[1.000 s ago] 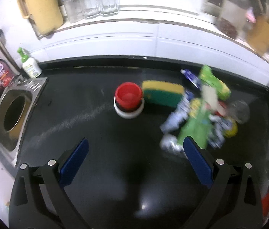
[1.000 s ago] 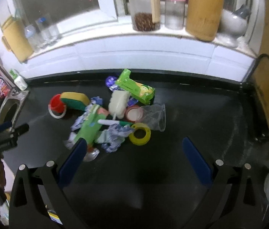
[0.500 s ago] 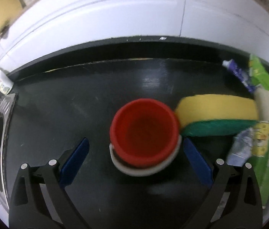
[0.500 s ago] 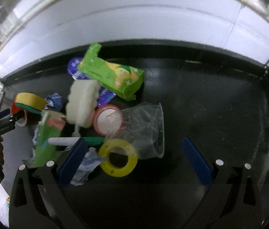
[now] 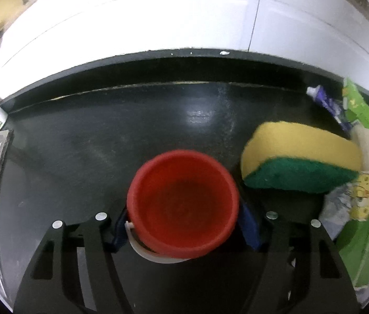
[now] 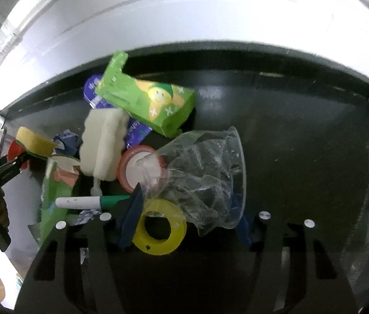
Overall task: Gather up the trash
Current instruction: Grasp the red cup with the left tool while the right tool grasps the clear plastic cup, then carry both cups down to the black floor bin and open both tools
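Two grips are forming: the left gripper (image 5: pixel 183 221) is clamping the light, stiff small red plastic bucket (image 5: pixel 183 205), while the right gripper (image 6: pixel 187 221) is squeezing the crushed clear plastic cup (image 6: pixel 205 175), flimsy and slippery.

My left tongs (image 5: pixel 183 225) have blue pads on black arms; btwn them a red bucket (image 5: pixel 183 204) w/ white handle; sponge (image 5: pixel 299 162) yellow over dark green; table (image 5: pixel 106 136) glossy black; wall white. Right view: bright green carton (image 6: pixel 147 102) w/ yellow cartoon face & white stars; clear plastic cup (image 6: pixel 205 178); yellow ring (image 6: pixel 159 229); purple wrapper (image 6: pixel 134 133); white foam block (image 6: pixel 103 144).
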The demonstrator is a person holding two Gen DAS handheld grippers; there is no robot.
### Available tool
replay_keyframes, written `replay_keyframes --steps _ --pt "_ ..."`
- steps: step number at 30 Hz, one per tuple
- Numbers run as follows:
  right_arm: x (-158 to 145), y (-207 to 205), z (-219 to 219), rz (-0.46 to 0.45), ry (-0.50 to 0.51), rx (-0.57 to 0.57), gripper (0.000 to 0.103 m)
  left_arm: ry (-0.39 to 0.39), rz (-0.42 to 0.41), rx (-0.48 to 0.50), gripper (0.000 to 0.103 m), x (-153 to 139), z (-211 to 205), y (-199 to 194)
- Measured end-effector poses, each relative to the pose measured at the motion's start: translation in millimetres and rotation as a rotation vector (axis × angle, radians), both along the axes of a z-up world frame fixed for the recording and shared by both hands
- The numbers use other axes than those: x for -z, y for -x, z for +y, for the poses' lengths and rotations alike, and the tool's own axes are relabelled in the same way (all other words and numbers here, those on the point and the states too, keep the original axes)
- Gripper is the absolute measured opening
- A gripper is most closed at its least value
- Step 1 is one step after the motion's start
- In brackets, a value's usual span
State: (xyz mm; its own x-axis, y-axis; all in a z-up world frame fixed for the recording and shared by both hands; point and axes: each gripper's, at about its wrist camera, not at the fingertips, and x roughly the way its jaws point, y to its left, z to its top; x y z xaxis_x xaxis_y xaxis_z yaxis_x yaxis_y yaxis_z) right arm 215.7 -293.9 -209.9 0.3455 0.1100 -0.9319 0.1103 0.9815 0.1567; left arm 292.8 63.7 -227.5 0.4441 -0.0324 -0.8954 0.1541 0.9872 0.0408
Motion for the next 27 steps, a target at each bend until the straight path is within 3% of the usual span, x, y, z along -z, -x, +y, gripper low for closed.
replay_keyframes --steps 7,17,27 --pt "-42.9 16.6 2.1 -0.067 0.027 0.004 0.06 0.004 -0.019 -0.061 0.066 -43.0 7.4 33.1" --pt "-108.4 71.0 10.2 -0.135 0.045 -0.044 0.06 -0.004 -0.048 -0.163 0.066 -133.4 7.1 150.8" --pt "-127.3 106.2 42.5 -0.15 0.053 -0.135 0.06 -0.007 -0.079 -0.246 0.066 -166.1 22.5 230.1"
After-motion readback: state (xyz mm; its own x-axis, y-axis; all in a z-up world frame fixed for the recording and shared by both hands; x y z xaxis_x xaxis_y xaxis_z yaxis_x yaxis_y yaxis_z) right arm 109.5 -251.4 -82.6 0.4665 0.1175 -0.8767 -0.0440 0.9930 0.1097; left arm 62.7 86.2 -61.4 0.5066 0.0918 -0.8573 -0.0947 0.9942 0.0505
